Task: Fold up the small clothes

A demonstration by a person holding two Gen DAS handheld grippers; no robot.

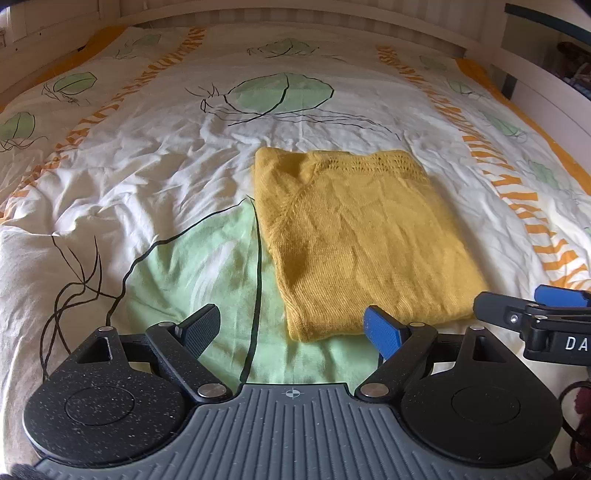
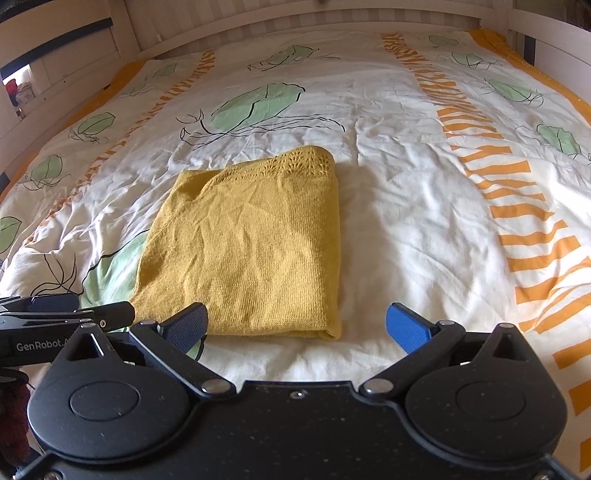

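I see the sweater (image 1: 362, 236) lying folded into a neat rectangle on the duvet (image 1: 155, 155), lace edge at the far end, toward the headboard (image 1: 295, 14). My left gripper (image 1: 291, 332) hangs just short of its near edge, jaws spread wide, nothing between them; its blue pad may brush the knit, but I can't tell from this angle. My right gripper (image 2: 297, 326) hovers beside it at the near right corner, likewise released and empty.
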